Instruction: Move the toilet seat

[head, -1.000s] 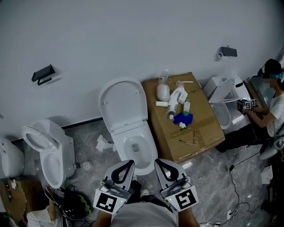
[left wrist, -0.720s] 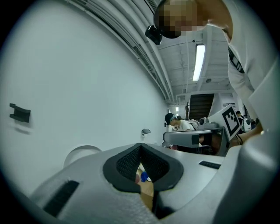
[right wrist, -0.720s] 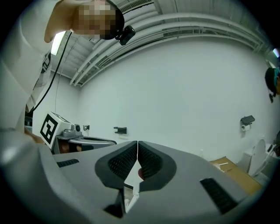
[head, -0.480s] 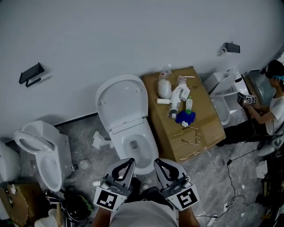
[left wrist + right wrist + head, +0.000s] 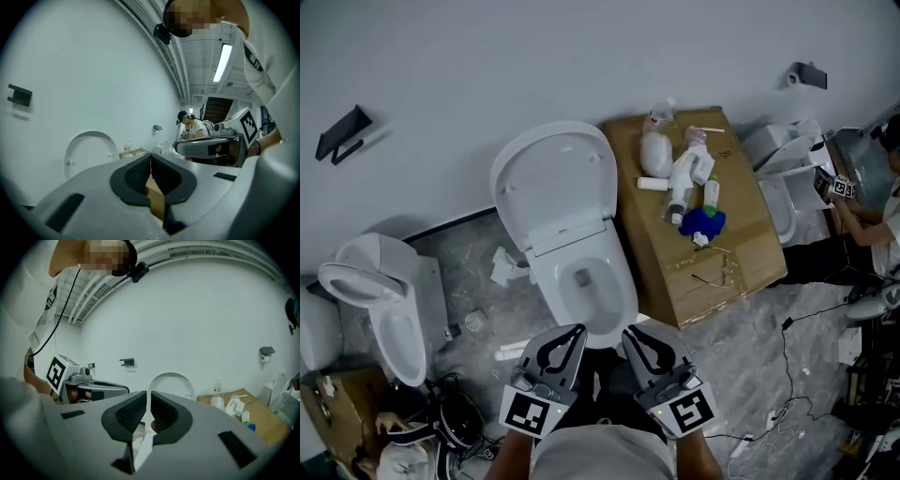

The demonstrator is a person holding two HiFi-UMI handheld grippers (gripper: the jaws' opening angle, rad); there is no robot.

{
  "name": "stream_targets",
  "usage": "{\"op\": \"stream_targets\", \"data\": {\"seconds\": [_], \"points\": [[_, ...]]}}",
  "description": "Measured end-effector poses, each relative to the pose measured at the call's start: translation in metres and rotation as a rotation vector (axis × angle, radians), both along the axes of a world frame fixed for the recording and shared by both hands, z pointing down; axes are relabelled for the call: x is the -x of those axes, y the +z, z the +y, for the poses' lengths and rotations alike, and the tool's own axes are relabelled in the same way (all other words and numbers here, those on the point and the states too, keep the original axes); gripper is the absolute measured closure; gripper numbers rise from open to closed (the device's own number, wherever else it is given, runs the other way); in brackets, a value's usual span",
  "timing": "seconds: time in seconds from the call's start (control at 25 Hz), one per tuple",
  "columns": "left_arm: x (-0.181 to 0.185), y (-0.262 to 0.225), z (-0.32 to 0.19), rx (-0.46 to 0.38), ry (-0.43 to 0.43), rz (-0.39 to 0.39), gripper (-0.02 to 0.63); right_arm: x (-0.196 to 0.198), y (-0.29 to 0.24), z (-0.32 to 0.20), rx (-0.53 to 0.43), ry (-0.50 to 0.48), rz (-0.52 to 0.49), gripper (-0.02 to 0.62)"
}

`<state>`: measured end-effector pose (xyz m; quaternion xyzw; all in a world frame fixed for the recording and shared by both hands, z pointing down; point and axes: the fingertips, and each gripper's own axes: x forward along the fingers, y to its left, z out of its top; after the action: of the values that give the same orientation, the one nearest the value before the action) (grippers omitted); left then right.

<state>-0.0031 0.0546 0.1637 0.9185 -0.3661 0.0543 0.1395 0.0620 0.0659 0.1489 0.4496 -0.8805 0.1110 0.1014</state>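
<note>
A white toilet stands against the wall in the head view, its seat and lid raised upright above the open bowl. My left gripper and right gripper sit side by side just in front of the bowl's near rim, both shut with nothing between the jaws. In the left gripper view the shut left gripper points at the raised lid, which is far off. In the right gripper view the same lid rises behind the shut right gripper.
A cardboard box with bottles and a blue item stands right of the toilet. A second toilet is at the left, a third at the right beside a seated person. Cables and paper scraps lie on the floor.
Both grippers have sunk and moved closer to the toilet's front rim. The head view has shifted, so the toilet now looks larger and nearer. Both jaws stayed shut.
</note>
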Motion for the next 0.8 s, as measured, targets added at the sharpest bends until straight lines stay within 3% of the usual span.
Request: {"op": "stream_targets", "data": {"seconds": [0.44, 0.8], "points": [[0.001, 0.112, -0.011, 0.134, -0.07, -0.034, 0.594, -0.017, 0.111, -0.012, 0.137, -0.022, 0.012, 0.578], [-0.004, 0.215, 0.002, 0.2, -0.064, -0.079, 0.575, -0.026, 0.217, 0.0, 0.228, -0.022, 0.033, 0.512]]}}
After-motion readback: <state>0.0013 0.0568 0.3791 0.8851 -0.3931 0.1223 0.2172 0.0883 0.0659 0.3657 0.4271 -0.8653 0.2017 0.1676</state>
